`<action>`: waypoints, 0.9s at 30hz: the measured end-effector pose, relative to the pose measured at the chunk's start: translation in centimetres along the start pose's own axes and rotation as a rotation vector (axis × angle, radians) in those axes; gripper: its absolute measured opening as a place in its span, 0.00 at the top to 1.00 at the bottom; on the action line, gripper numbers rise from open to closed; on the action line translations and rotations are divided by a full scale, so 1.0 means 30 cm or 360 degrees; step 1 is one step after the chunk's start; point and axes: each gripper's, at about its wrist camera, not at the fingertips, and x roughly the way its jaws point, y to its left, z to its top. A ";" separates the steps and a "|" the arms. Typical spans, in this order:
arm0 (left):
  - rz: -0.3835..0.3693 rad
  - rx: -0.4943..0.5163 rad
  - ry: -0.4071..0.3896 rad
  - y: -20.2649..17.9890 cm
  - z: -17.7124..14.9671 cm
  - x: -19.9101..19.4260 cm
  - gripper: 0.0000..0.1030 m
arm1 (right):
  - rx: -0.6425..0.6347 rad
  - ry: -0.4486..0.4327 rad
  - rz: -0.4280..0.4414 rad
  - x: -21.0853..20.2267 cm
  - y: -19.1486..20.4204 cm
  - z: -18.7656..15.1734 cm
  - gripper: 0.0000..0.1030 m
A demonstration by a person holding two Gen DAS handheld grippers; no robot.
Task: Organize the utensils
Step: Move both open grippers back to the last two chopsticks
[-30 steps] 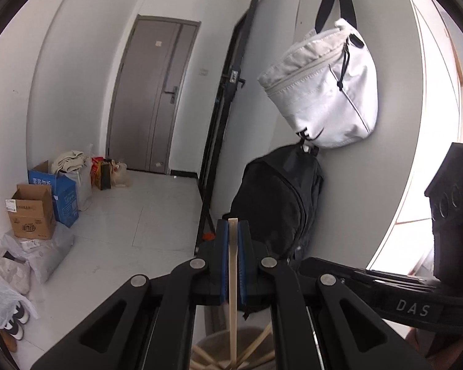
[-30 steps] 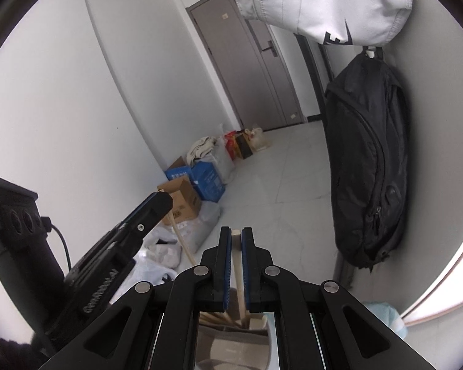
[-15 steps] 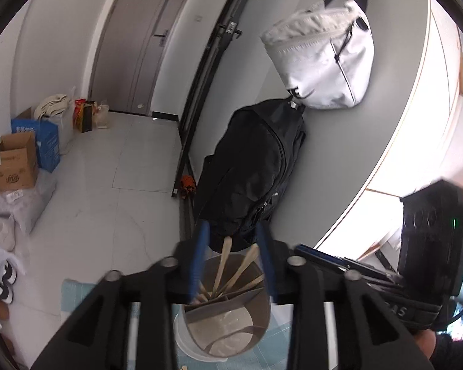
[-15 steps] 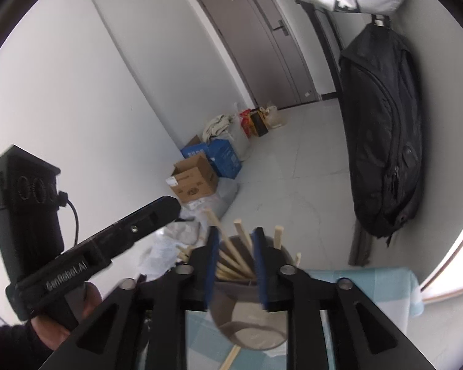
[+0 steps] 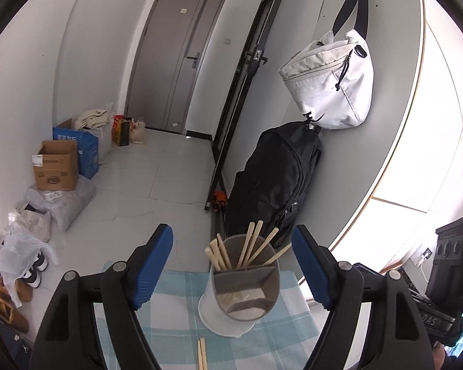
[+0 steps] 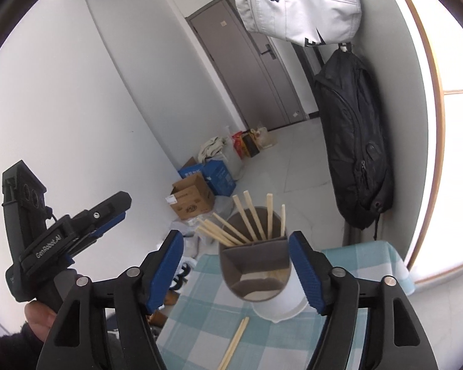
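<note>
utensil holder: chopsticks upright in rear compartment | loose pair at 6 o'clock | left gripper, right gripper: just opened wide, gripping nothing

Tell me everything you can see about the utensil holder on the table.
The utensil holder is a round cup, white outside, with a grey-brown lining and a divider splitting it into compartments. It stands on the blue-checked tablecloth, looking tilted in these fisheye views. Wooden chopsticks fan out of its far compartment; the near one looks empty. No gripper touches it.
</note>
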 end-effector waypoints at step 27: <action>0.0332 -0.0121 0.0138 0.227 -0.296 -0.006 0.11 | -0.0124 0.0454 -0.0156 0.209 0.071 -0.369 0.04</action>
